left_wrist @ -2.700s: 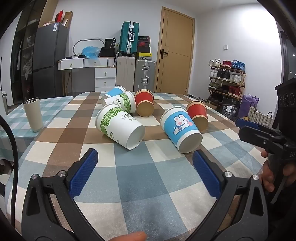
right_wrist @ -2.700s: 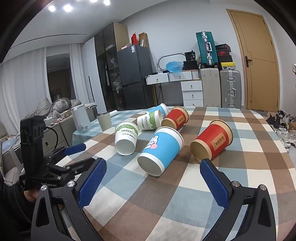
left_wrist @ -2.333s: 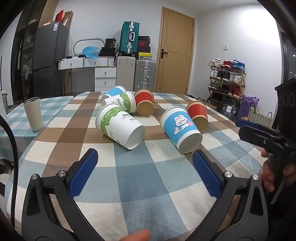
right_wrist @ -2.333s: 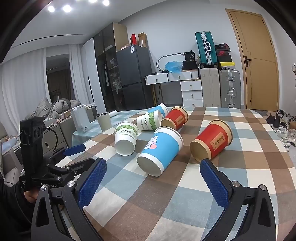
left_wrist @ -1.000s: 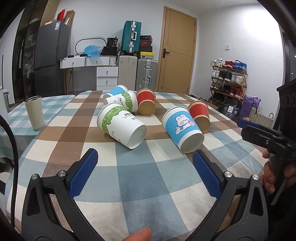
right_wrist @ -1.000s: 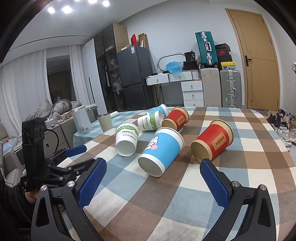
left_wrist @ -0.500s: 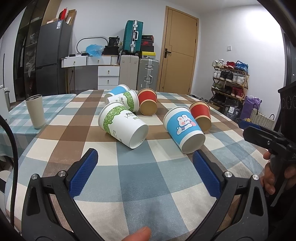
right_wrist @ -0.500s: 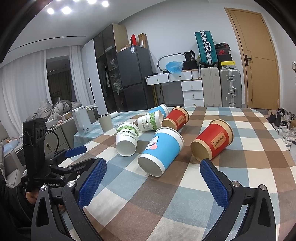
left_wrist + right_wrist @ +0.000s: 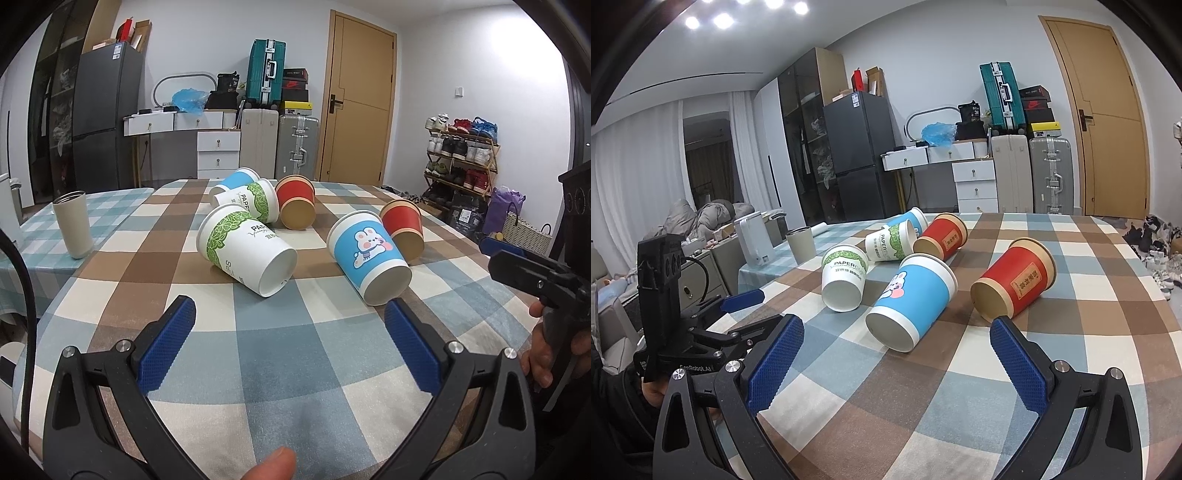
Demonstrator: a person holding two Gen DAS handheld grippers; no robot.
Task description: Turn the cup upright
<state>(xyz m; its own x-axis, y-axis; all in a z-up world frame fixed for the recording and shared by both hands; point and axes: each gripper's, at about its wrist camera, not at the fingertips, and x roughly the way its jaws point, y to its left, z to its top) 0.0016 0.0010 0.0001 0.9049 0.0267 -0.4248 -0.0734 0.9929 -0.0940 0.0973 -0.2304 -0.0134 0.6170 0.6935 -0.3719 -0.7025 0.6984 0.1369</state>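
Several paper cups lie on their sides on the checked tablecloth (image 9: 288, 354). Nearest are a white cup with green leaves (image 9: 245, 253) and a blue cup with a rabbit (image 9: 367, 253). Behind them lie two red cups (image 9: 404, 227) (image 9: 295, 201), a second white and green cup (image 9: 251, 201) and a second blue cup (image 9: 234, 181). In the right wrist view the rabbit cup (image 9: 910, 301), the leafy cup (image 9: 844, 277) and a red cup (image 9: 1015, 282) are closest. My left gripper (image 9: 290, 343) is open and empty, short of the cups. My right gripper (image 9: 895, 363) is open and empty, short of the rabbit cup.
A beige tumbler (image 9: 72, 223) stands upright on the neighbouring table at the left. A white kettle (image 9: 753, 240) stands beyond it. The table's right edge drops off toward a shoe rack (image 9: 461, 158). Drawers, suitcases and a fridge line the back wall.
Both grippers have eased slightly forward toward the cups and stay open. The cups have not moved.
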